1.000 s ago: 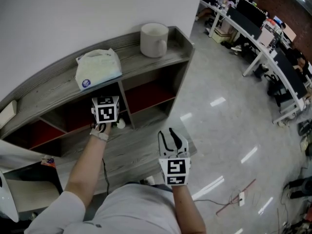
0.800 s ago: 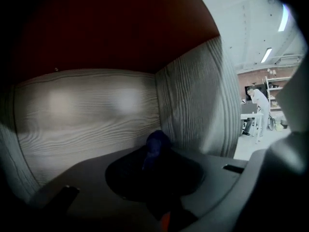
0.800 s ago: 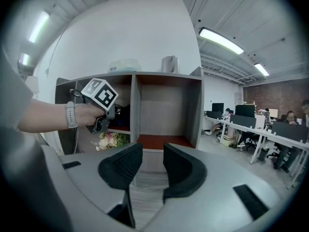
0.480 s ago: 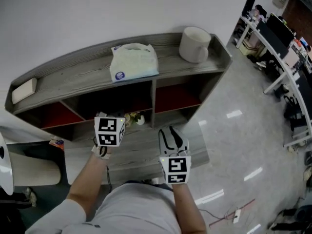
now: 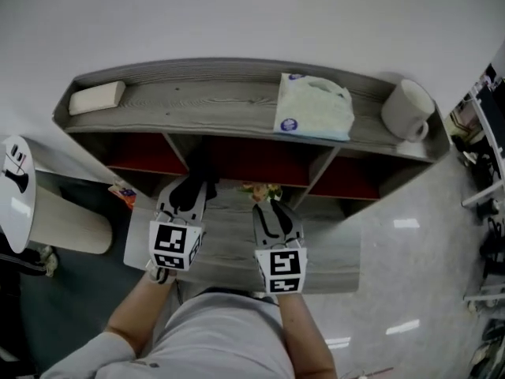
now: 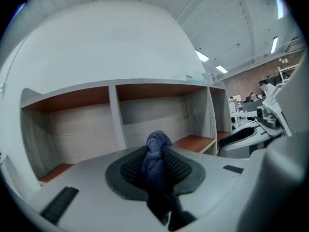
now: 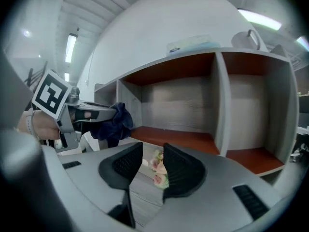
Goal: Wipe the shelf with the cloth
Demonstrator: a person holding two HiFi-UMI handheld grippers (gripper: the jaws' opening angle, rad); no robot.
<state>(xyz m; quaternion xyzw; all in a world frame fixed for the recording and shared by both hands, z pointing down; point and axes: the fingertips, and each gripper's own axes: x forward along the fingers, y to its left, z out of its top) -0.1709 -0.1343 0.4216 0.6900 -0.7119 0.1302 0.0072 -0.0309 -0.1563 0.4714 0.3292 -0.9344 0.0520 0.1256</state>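
Note:
The grey wooden shelf [image 5: 213, 105] with red-floored compartments fills the head view. My left gripper [image 5: 189, 191] is shut on a dark blue cloth [image 6: 155, 151], which bunches up between the pads and pokes out past them. It hovers over the lower board [image 5: 229, 239], in front of the left-middle compartment. My right gripper [image 5: 274, 209] is beside it on the right, with a narrow gap between its jaws and nothing in them. The right gripper view shows the cloth [image 7: 113, 122] hanging from the left gripper [image 7: 104, 114] at its left.
On the shelf top lie a beige block [image 5: 96, 97], a tissue pack [image 5: 314, 107] and a white mug [image 5: 408, 110]. A small floral object [image 5: 260, 189] sits at the middle compartment's mouth. A white round-topped stand [image 5: 20, 180] is at the left, glossy floor at the right.
The head view has swung so the shelf now lies square in front. The left gripper with the cloth has drawn back from the compartment mouth toward me. The right gripper has stayed in place.

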